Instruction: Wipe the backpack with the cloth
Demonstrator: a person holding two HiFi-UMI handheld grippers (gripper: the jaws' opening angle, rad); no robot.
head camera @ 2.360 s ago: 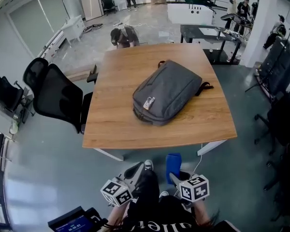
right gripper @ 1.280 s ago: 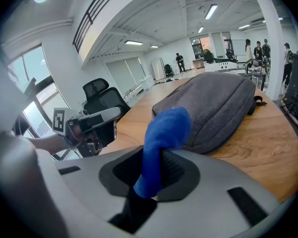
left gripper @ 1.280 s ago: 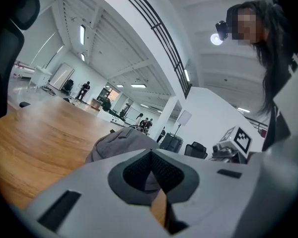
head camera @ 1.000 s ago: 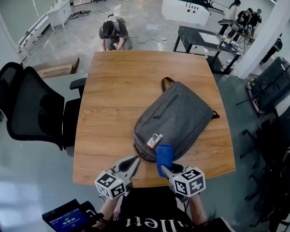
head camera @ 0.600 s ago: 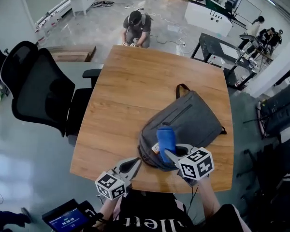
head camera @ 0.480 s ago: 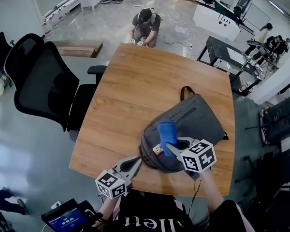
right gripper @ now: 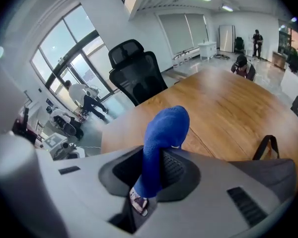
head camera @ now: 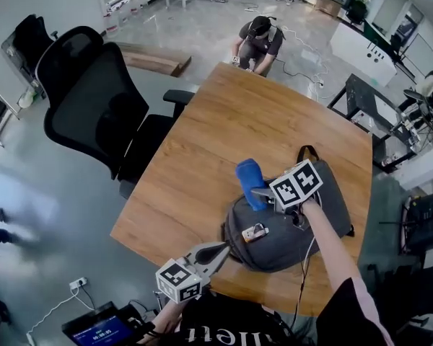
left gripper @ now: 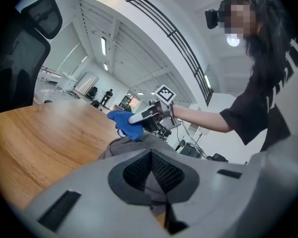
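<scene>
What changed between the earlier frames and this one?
The right gripper, carrying the blue cloth, moved from close to the person's body forward over the backpack, as the person stepped up to the table. Unchanged: the cloth stayed clamped, the left gripper stayed shut and low, and the backpack stayed in place.

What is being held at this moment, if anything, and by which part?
The right gripper pinches the blue cloth by one end; the rest sticks out past the jaws. The left gripper is shut on nothing.
</scene>
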